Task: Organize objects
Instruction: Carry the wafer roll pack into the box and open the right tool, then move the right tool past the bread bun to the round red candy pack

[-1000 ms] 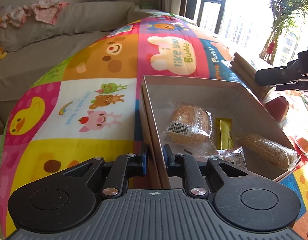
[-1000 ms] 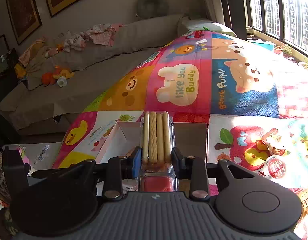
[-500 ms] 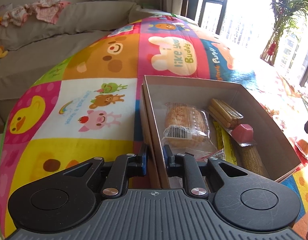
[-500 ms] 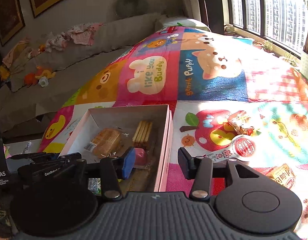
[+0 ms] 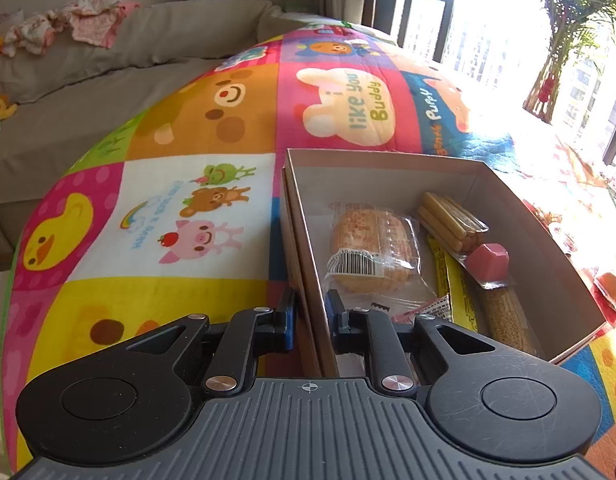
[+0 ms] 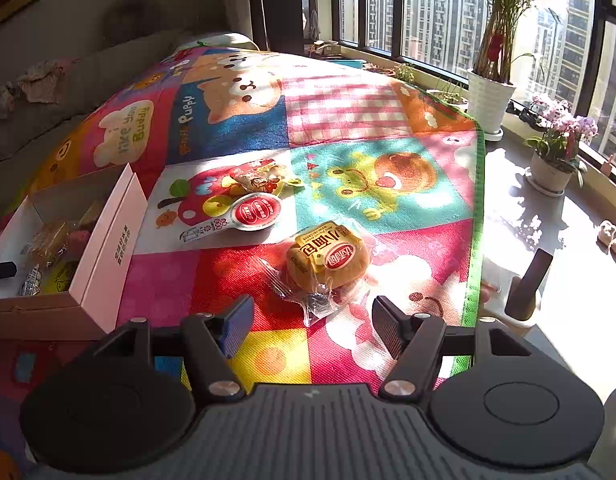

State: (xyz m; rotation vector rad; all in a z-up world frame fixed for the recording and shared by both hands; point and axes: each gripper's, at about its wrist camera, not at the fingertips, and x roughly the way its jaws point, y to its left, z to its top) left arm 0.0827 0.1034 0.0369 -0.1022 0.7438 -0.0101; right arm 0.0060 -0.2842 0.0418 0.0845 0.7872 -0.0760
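Box (image 5: 503, 216) sits on the play mat (image 5: 188, 208), holding a wrapped cake (image 5: 373, 246), biscuit-stick pack (image 5: 451, 220) and other snacks. Your left gripper (image 5: 309, 314) is pinching its near wall. Your right gripper (image 6: 309, 322) is spread wide, empty, over a packaged bun (image 6: 327, 258) lying outside the box.

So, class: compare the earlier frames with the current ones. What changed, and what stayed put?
The right gripper let go of the biscuit-stick pack, which now lies in the box, and swung right toward the bun on the mat, jaws open. The left gripper stays clamped on the box wall.
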